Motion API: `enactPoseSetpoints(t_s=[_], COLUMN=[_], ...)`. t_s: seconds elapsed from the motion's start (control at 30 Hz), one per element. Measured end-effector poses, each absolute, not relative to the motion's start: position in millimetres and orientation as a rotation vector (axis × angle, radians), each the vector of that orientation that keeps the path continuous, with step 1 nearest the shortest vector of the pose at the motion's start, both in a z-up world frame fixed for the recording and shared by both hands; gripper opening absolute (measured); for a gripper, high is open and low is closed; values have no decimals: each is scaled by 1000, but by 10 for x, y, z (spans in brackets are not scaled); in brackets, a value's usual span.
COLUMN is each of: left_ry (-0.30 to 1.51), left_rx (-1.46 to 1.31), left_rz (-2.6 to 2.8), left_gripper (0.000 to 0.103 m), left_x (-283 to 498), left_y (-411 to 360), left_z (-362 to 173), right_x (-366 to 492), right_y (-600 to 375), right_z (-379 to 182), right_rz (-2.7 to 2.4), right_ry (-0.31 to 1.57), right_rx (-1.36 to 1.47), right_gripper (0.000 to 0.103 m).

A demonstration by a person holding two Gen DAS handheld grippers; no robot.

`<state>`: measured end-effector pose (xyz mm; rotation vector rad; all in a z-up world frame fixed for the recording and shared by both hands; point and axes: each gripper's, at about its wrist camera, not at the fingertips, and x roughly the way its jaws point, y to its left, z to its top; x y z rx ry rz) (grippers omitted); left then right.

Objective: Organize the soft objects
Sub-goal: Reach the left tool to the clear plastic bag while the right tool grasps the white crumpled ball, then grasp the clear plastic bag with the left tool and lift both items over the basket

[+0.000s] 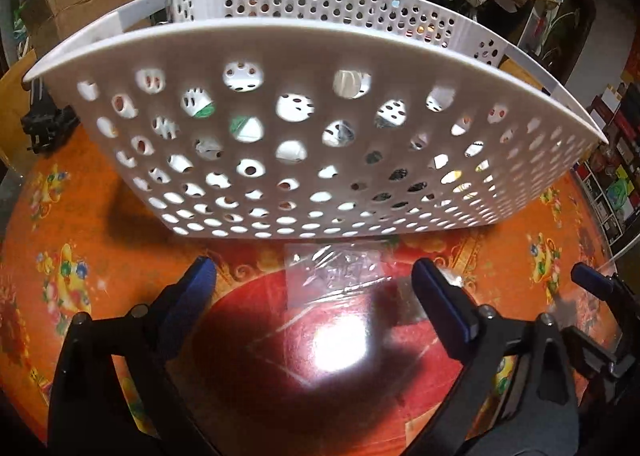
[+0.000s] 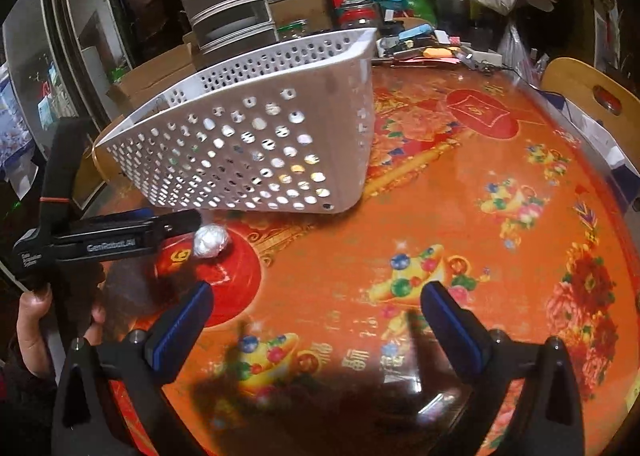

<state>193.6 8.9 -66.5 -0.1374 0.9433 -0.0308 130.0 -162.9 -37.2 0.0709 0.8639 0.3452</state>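
A clear plastic bag lies flat on the glossy orange table, in the lower middle of the left wrist view, just in front of the white holed basket. The left tongs stand wide open over it with nothing between the pads. In the right wrist view the right tongs also gape open and empty at the bottom, and the bag shows as a crumpled shiny lump at centre left, beside the basket. The bag looks very light, limp and slippery; it will likely slide on the smooth top, so pinching a raised crinkle near its middle seems safest.
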Motion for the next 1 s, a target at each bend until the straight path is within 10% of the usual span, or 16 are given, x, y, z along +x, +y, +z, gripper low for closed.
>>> enactPoseSetpoints(t_s=[0.23, 0.73, 1.0], left_ry=[938, 890, 882], left_rx=[-177, -271, -285], left_rz=[-53, 13, -3], left_gripper=[50, 50, 50], left_x=[1787, 1443, 1463], left_y=[261, 1096, 1049], left_z=[-691, -731, -828], right_x=[1330, 1641, 1731], right_y=[-1303, -391, -256], right_z=[-427, -605, -615], right_rz=[404, 449, 417], right_ry=[881, 923, 921], right_rx=[31, -111, -155], right_gripper=[103, 82, 37])
